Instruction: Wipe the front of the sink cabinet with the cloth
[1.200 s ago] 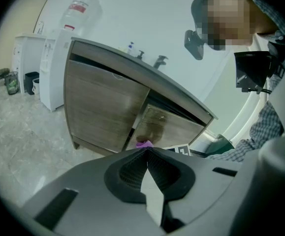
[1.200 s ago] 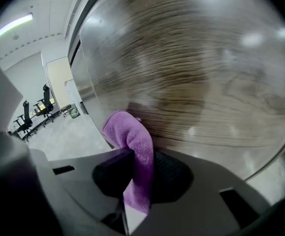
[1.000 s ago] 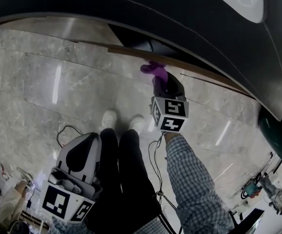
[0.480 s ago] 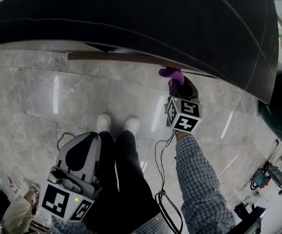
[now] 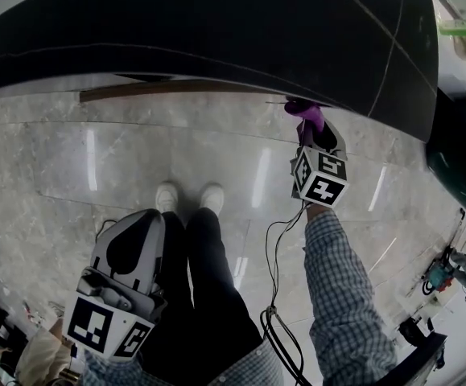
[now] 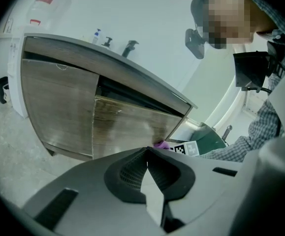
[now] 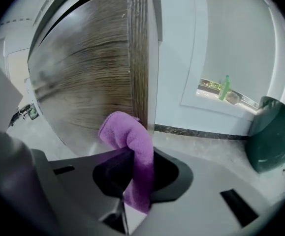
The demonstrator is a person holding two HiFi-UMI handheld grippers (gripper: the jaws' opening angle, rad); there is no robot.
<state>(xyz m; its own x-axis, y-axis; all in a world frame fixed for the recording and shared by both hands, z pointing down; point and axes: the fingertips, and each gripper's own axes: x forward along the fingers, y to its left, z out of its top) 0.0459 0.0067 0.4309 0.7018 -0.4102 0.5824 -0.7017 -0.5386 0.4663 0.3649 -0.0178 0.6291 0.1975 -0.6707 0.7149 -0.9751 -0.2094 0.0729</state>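
In the head view the right gripper (image 5: 310, 129), at 2 o'clock, is clamped on the purple cloth (image 5: 305, 109). The cloth reaches the lower edge of the sink cabinet (image 5: 216, 30). The left gripper (image 5: 136, 225) hangs at 7 o'clock beside the person's legs (image 5: 208, 296).

In the left gripper view its jaws are pressed together with nothing between them.

In the right gripper view the cloth stands up from between the jaws, and its fold lies at the cabinet's wooden front near the corner. Whether it touches, I cannot tell. At 3 o'clock stands a dark green bin (image 7: 272, 132); its inside does not show.
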